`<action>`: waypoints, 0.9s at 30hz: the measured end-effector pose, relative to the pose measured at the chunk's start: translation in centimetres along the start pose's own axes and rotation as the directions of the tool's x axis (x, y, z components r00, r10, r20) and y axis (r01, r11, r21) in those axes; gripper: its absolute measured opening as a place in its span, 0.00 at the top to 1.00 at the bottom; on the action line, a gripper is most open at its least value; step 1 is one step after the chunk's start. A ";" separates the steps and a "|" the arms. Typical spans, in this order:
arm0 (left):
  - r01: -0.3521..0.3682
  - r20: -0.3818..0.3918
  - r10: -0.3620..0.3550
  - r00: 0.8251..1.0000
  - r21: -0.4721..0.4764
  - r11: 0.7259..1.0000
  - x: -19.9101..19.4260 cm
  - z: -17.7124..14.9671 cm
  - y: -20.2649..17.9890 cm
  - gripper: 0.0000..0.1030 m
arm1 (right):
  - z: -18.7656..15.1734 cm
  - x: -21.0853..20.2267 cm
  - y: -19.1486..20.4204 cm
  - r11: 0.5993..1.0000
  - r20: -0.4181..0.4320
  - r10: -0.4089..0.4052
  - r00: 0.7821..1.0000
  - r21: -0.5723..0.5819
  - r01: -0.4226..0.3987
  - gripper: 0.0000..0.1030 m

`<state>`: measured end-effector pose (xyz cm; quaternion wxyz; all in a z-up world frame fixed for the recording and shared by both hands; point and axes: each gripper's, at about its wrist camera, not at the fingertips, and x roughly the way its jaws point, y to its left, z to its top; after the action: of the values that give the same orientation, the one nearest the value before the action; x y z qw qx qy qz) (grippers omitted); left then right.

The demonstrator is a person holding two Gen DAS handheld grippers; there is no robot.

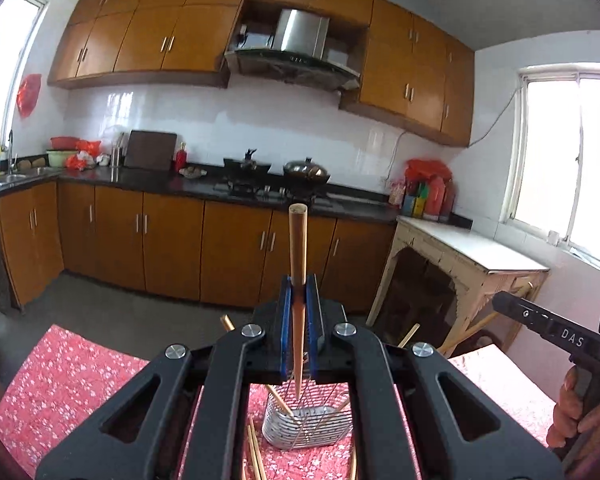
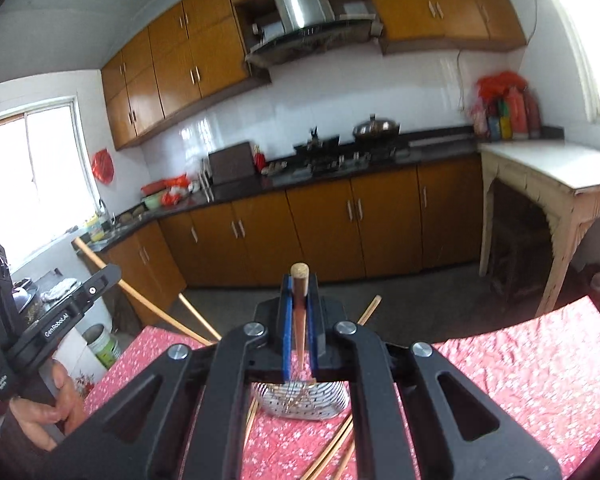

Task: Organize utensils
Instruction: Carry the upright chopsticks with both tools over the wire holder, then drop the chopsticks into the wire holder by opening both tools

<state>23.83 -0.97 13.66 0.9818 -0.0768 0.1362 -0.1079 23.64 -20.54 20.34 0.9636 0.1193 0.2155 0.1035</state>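
My left gripper is shut on a wooden chopstick, held upright with its thin tip pointing down over a wire utensil basket on the red floral tablecloth. Several chopsticks stand in the basket. My right gripper is shut on another chopstick, also upright, its tip just above the same basket. Loose chopsticks lie on the cloth beside the basket. The right gripper's body shows at the right edge of the left wrist view; the left gripper's body shows in the right wrist view.
Beyond the table are a dark floor, brown cabinets, a black counter with a stove and wok, and a white side table at the right. A paint bucket stands on the floor left of the table.
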 end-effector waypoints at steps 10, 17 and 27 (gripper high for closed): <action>-0.032 -0.110 0.030 0.994 -0.015 0.999 3.7 -2.3 0.6 0.94 | -1.7 5.6 0.0 1.000 -0.140 -0.002 0.990 0.029 0.007 0.93; -0.046 -0.191 0.042 0.981 -0.016 0.999 6.3 -4.0 0.9 0.94 | -3.1 9.4 -0.7 0.997 -0.218 -0.001 0.976 0.071 0.017 0.93; -0.093 -0.169 0.092 0.981 0.001 0.996 6.1 -3.4 1.0 0.49 | -2.8 9.0 -1.3 0.996 -0.155 -0.069 0.986 0.036 0.075 0.61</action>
<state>28.81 -1.87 8.71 0.9704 -0.0644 0.2225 -0.0679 30.54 -19.00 14.04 0.9446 0.1233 0.2953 0.0728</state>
